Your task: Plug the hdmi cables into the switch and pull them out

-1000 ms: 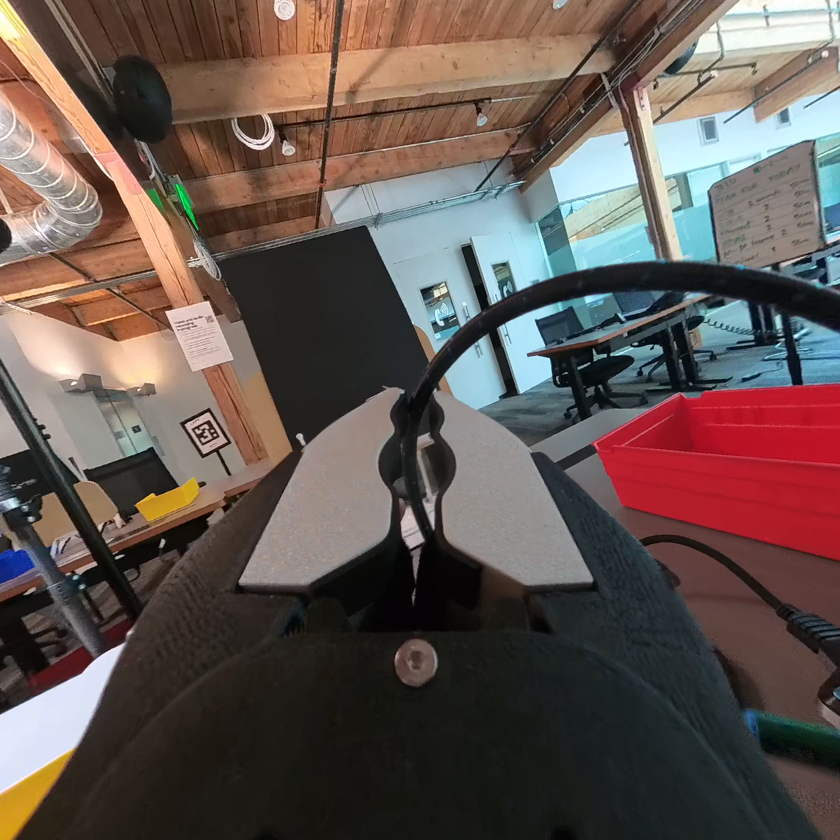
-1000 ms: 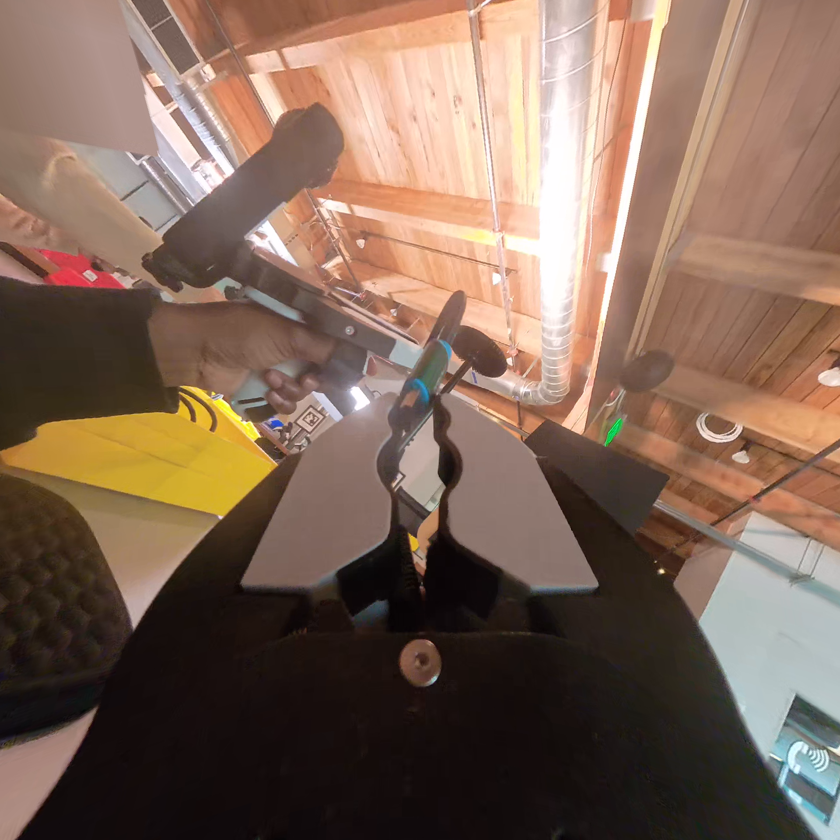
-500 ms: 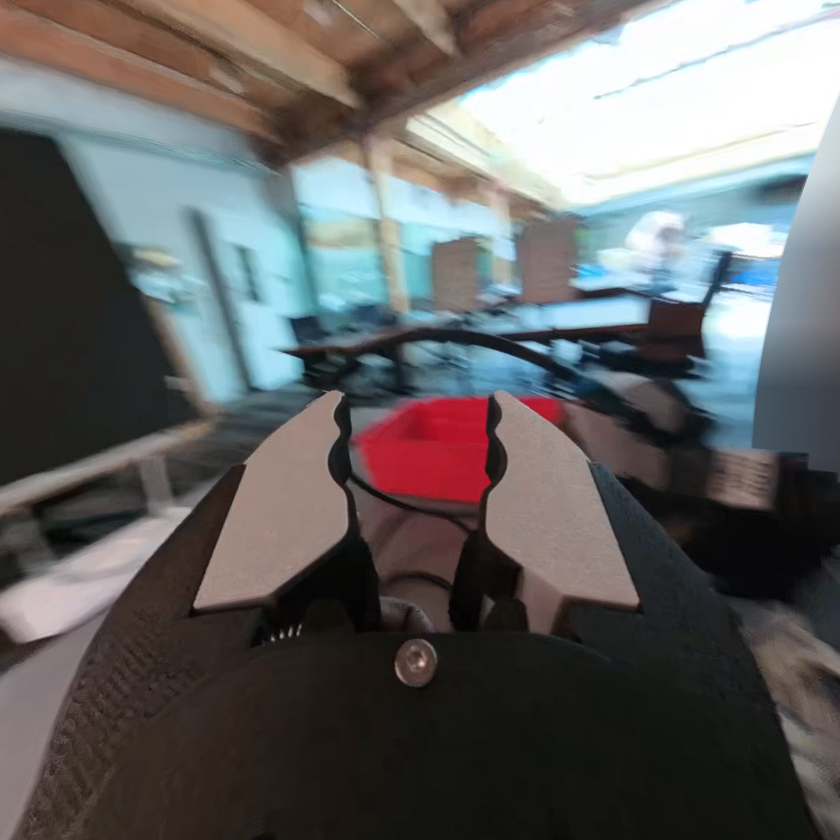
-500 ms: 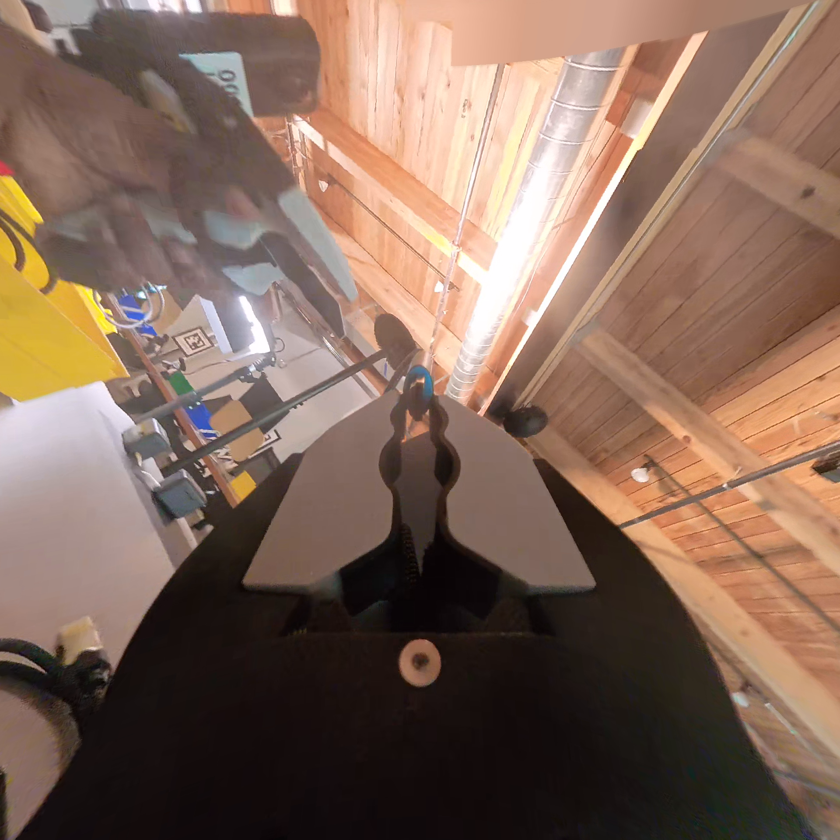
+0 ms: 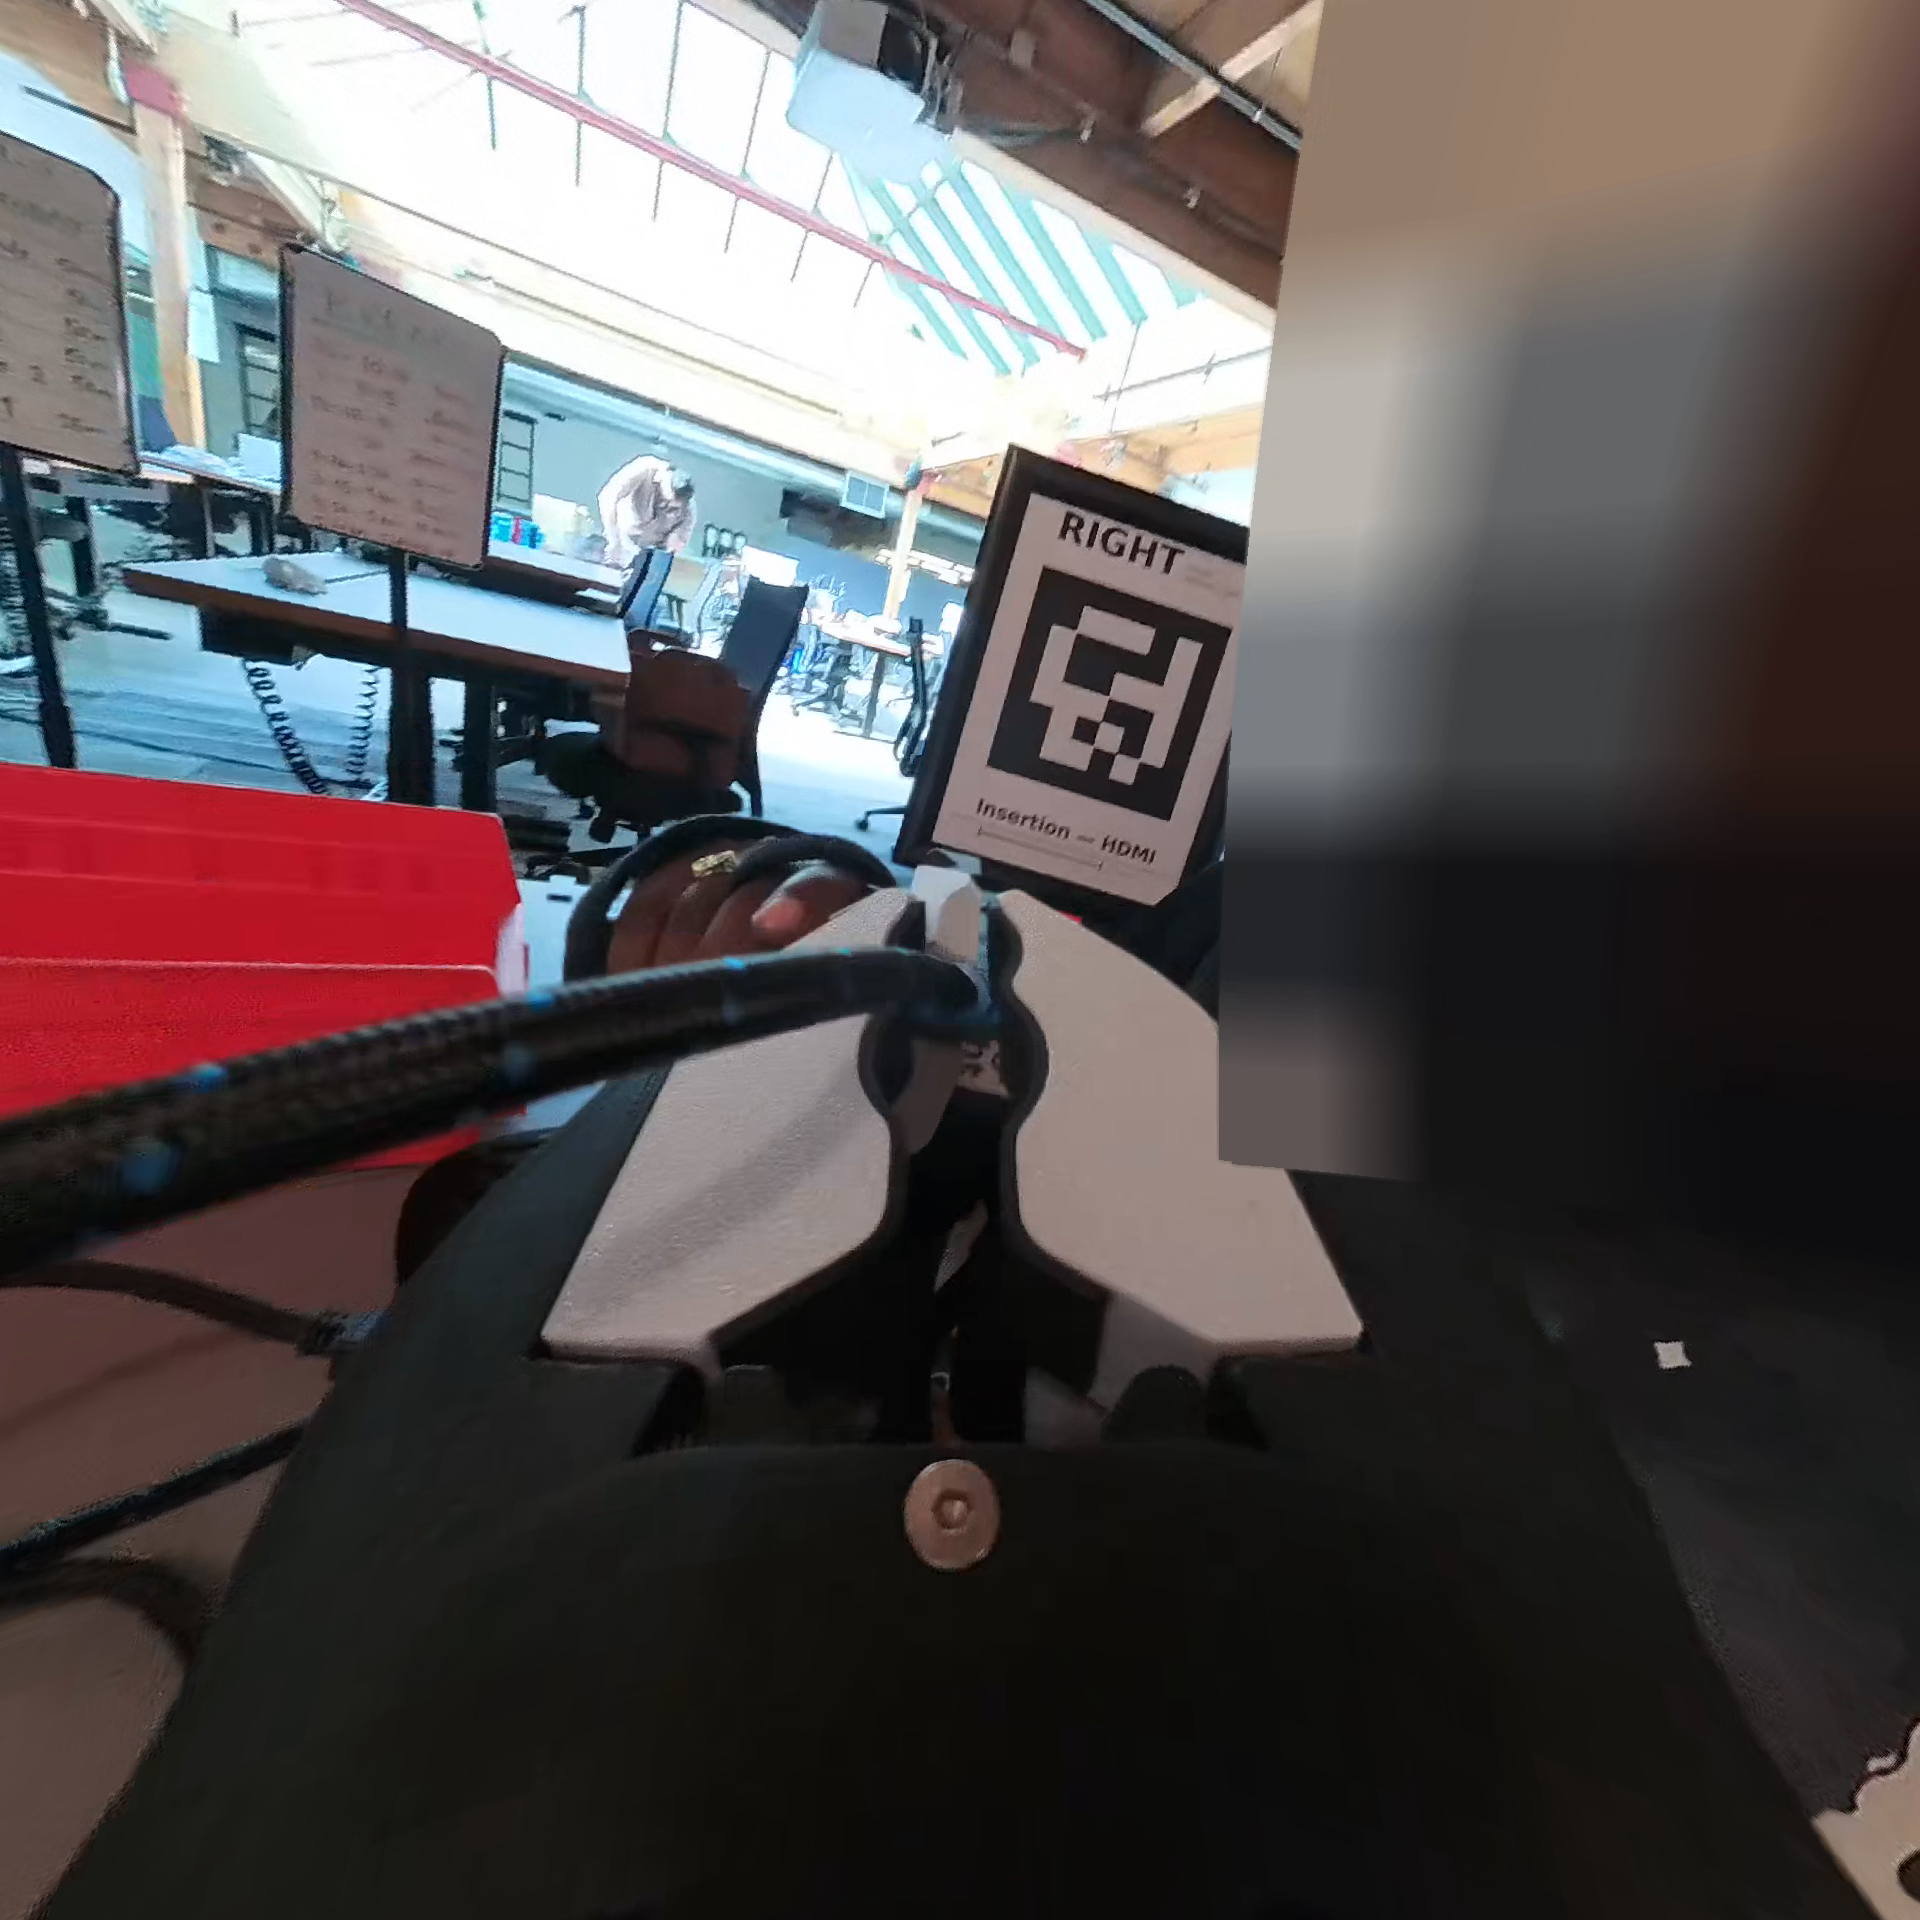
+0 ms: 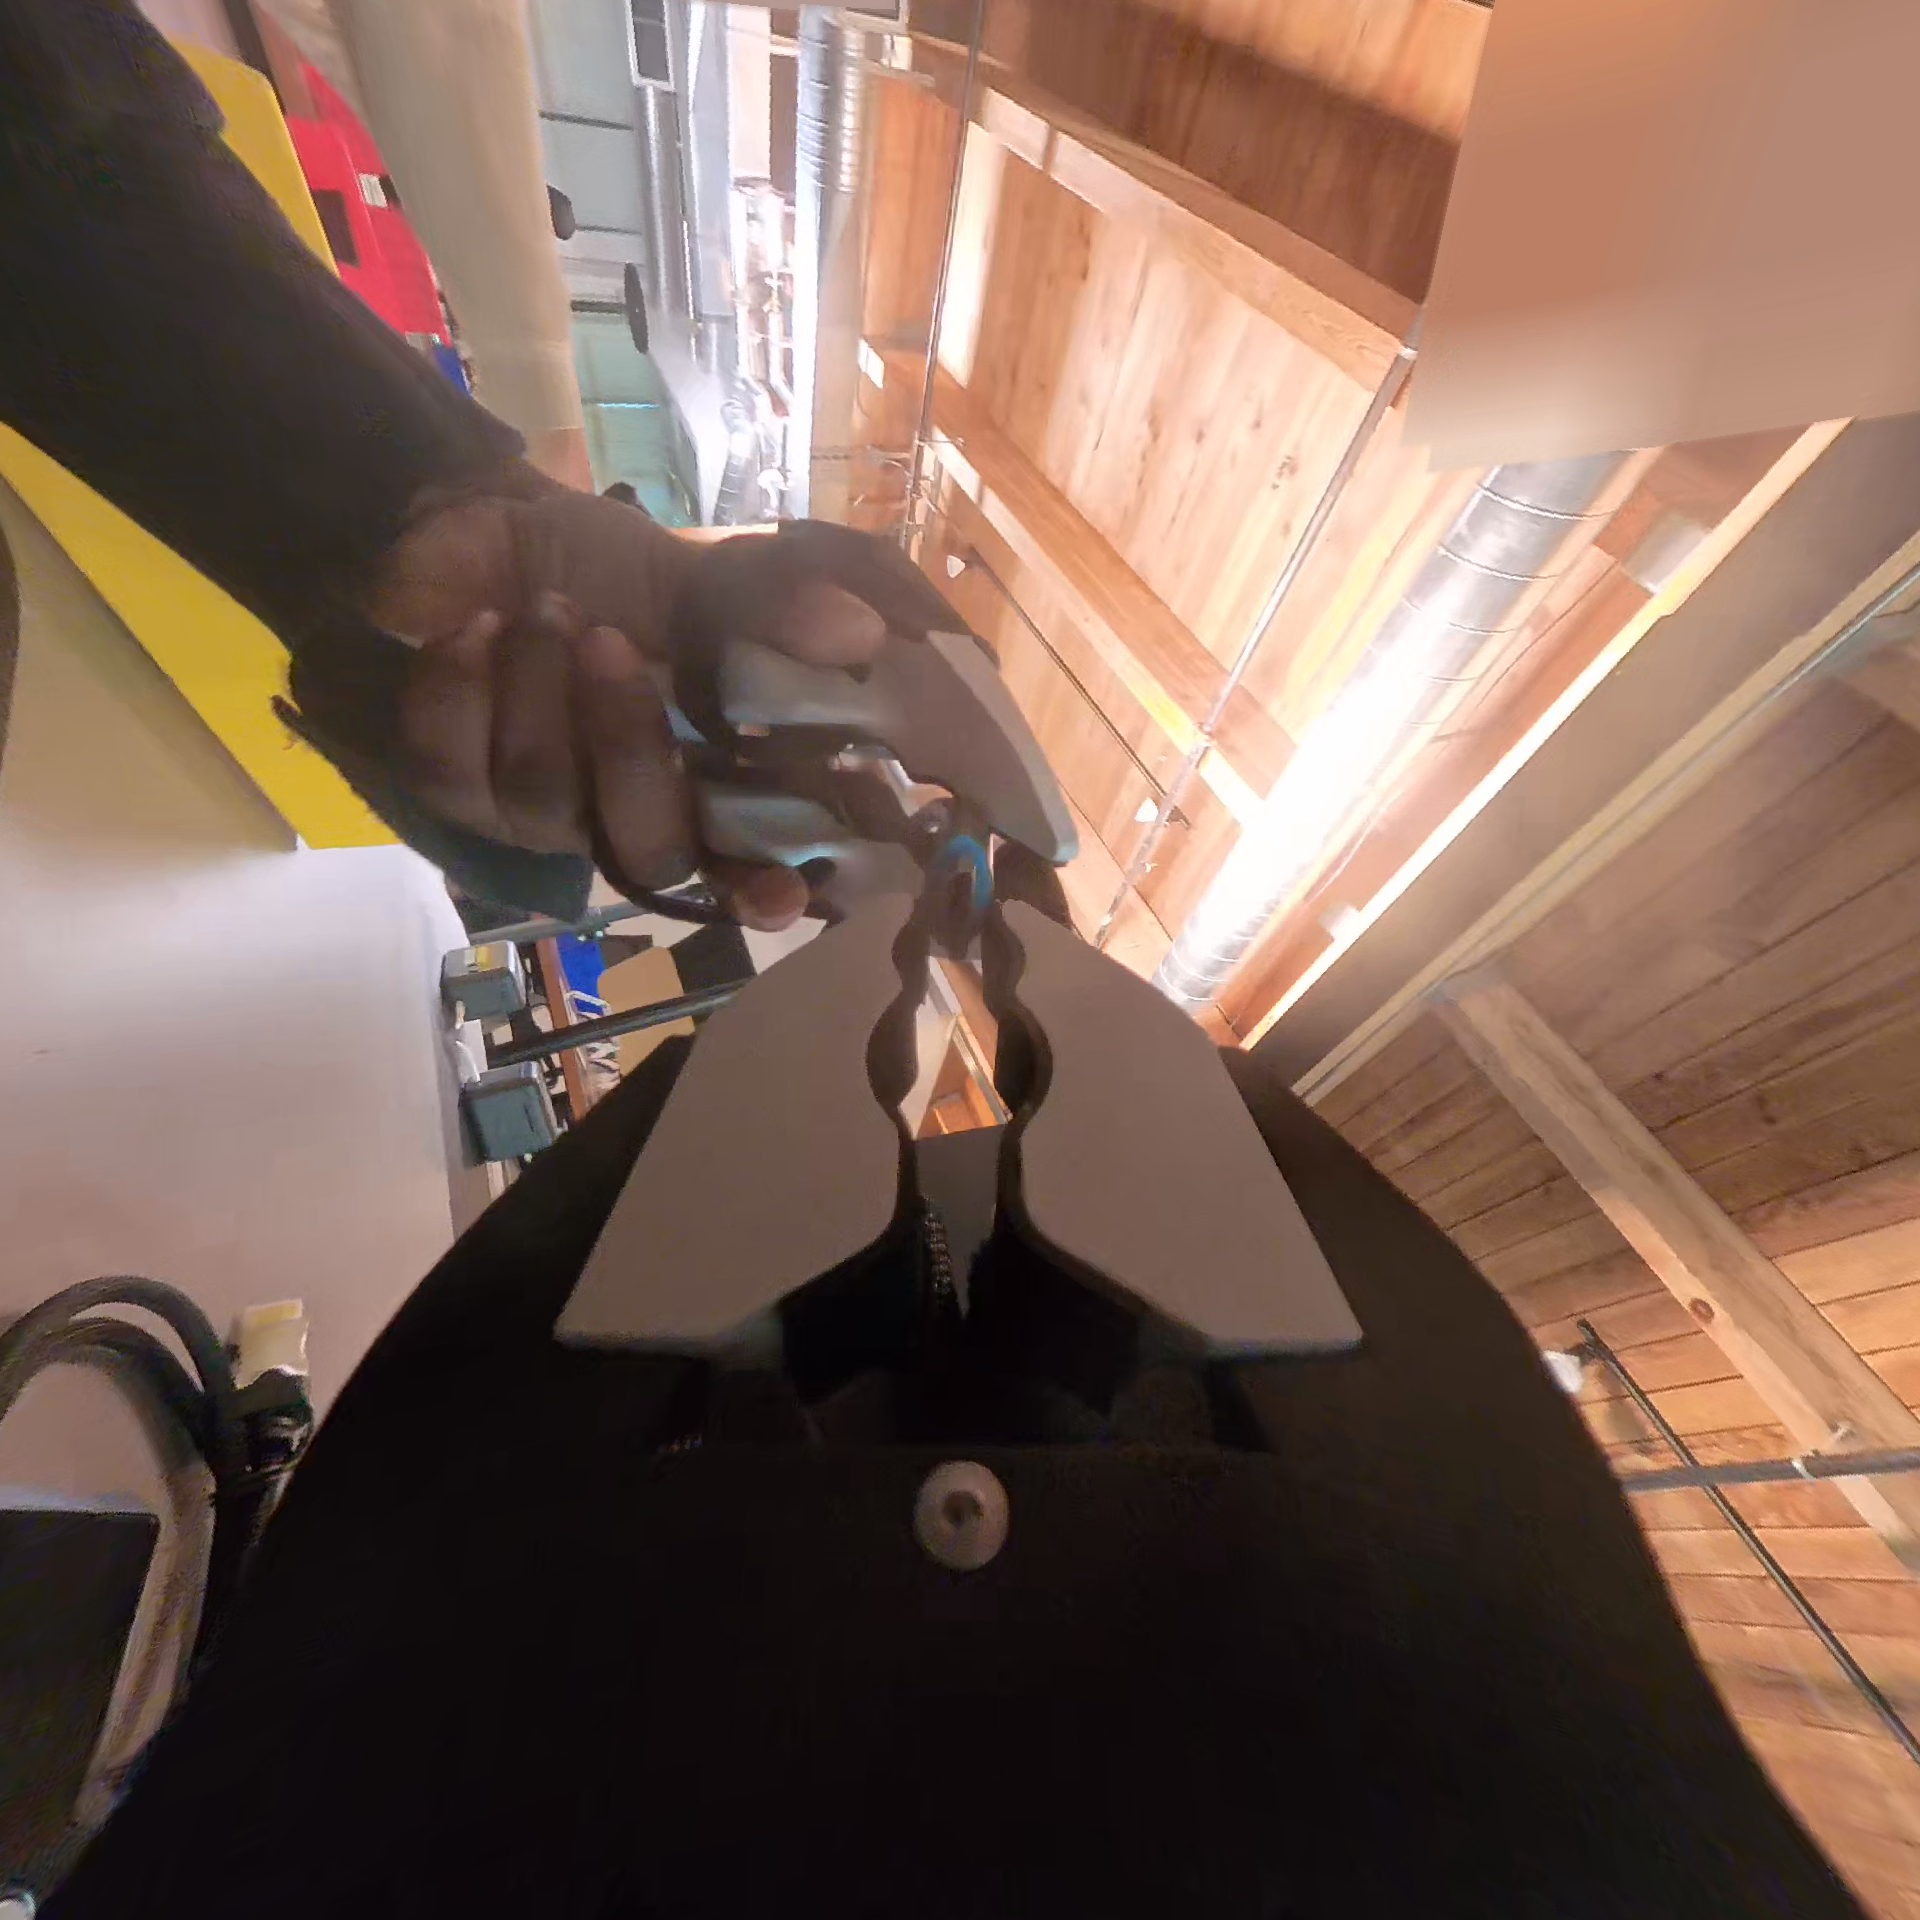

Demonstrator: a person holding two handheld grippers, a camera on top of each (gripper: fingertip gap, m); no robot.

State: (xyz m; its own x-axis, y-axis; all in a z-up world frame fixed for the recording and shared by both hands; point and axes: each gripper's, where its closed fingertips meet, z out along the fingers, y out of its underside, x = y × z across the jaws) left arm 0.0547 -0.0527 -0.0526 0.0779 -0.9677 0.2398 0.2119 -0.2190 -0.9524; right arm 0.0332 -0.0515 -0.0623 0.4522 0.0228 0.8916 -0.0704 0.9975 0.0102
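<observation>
Office desks behind; left hand-held gripper (image 5: 954, 935) clamps braided cable (image 5: 436, 1070).

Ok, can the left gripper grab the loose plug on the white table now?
Probably not yet. The left gripper is shut on the braided cable, nose to nose with the right gripper; the loose plug lies off beside the coiled cable. It must let go first.
</observation>
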